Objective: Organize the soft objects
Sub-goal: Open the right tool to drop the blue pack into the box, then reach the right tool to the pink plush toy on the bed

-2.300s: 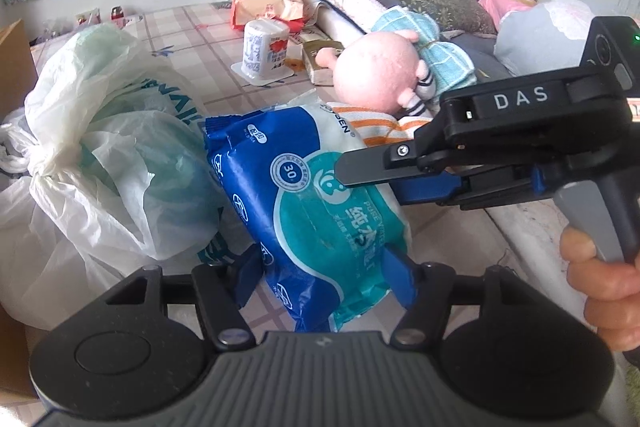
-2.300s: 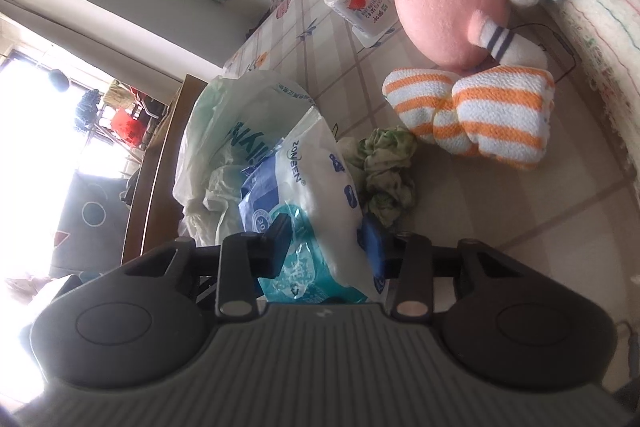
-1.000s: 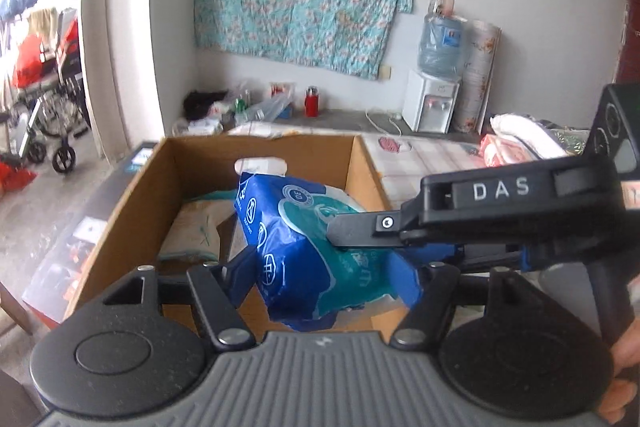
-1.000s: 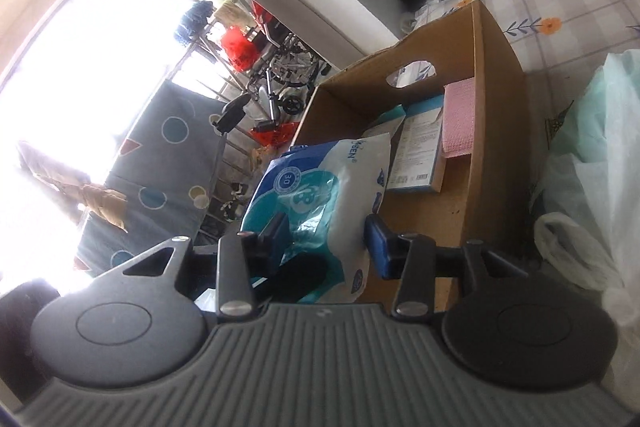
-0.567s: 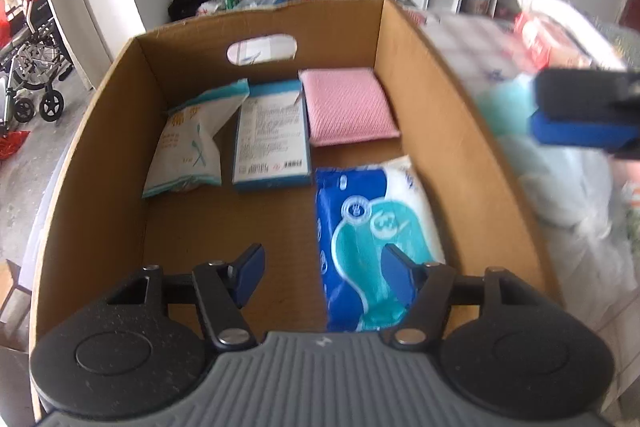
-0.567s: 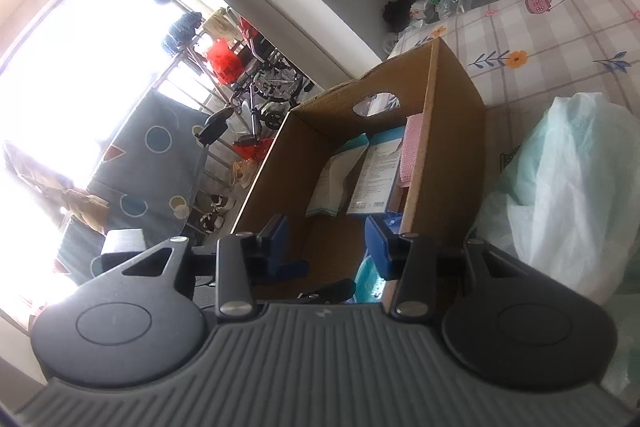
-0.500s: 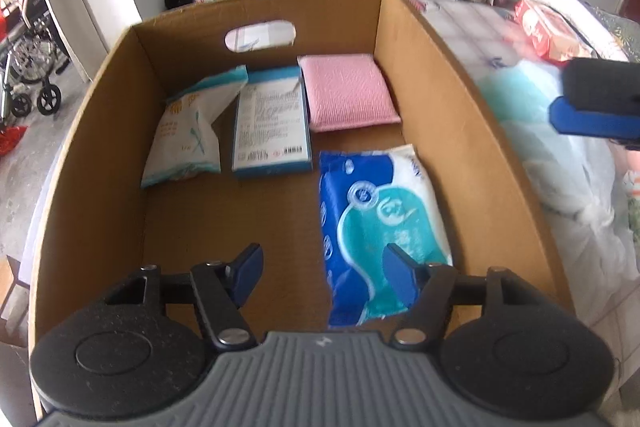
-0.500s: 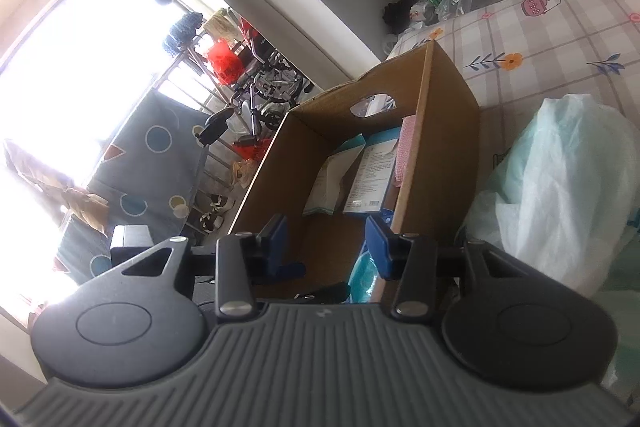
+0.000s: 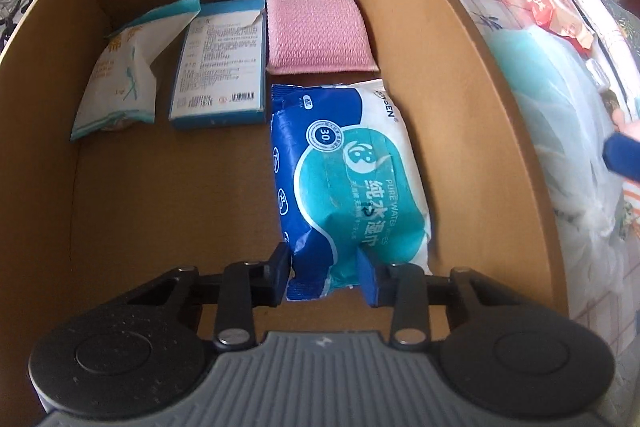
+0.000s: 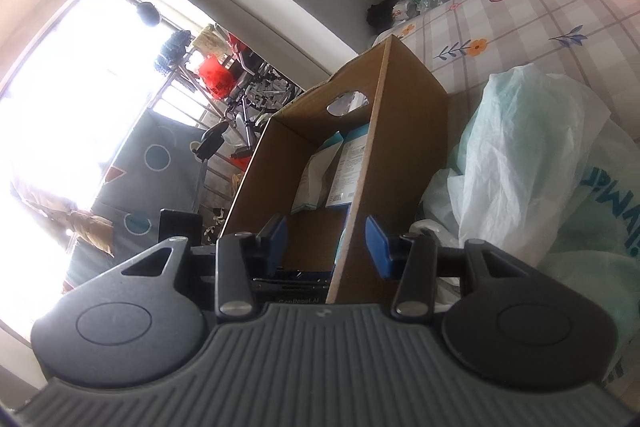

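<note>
Wipes pack (image 9: 352, 179), blue and teal, lies flat on the floor of the cardboard box (image 9: 472, 75), right of centre in the left wrist view, just below a pink cloth pad (image 9: 318, 29) and beside a blue-edged carton (image 9: 222, 67) and a white pouch (image 9: 124, 67). The left gripper (image 9: 324, 277) hangs over the pack's near end, jaws closing with that crimped end between them; whether the pads press yet I cannot tell. It looks light, squashy and slick-skinned, so the plump middle or the sealed end seam seems the best hold. The right gripper (image 10: 326, 241), partly open and empty, straddles the box's side wall without touching, a crumpled plastic bag (image 10: 532, 155) at its right.
</note>
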`<action>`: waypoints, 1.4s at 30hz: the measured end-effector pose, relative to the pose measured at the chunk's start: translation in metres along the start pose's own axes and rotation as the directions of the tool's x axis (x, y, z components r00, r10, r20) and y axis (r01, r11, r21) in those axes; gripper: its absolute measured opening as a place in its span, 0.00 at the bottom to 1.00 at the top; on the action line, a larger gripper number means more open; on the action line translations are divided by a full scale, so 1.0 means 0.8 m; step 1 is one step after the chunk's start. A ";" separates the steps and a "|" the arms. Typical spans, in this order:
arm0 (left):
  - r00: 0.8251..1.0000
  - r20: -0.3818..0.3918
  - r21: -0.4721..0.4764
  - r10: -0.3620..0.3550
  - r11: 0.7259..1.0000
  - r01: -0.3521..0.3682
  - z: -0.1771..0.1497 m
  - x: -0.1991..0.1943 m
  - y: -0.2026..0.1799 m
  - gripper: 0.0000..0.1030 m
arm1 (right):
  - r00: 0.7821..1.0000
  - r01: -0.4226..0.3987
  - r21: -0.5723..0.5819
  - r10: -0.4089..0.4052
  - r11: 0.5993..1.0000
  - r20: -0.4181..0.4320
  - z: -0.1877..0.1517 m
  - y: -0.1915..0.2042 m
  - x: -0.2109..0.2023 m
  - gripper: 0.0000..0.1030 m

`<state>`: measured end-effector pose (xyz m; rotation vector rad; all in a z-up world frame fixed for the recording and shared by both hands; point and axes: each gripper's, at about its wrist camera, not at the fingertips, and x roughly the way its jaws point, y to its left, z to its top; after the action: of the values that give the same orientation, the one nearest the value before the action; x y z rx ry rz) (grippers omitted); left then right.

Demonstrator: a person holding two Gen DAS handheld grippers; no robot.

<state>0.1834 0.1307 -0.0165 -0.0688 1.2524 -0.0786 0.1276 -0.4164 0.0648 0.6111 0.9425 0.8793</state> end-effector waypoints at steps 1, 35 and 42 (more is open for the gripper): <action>1.000 0.002 0.001 0.001 1.000 -0.001 0.004 0.002 -0.002 0.35 | 1.000 0.004 0.002 -0.004 1.000 0.003 0.000 -0.002 -0.003 0.43; 0.836 0.534 0.153 -0.125 0.987 0.050 -0.072 -0.163 -0.146 0.79 | 0.946 0.139 0.133 -0.171 0.981 0.277 -0.064 -0.071 -0.166 0.61; 0.833 0.468 0.277 -0.295 0.944 0.179 -0.072 -0.129 -0.255 0.79 | 0.881 0.231 0.133 -0.265 0.964 0.391 -0.060 -0.090 -0.250 0.71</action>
<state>0.0922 -0.0625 0.0822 -0.0477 0.6945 -0.3959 0.0517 -0.6205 0.0723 0.6936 0.6598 0.4572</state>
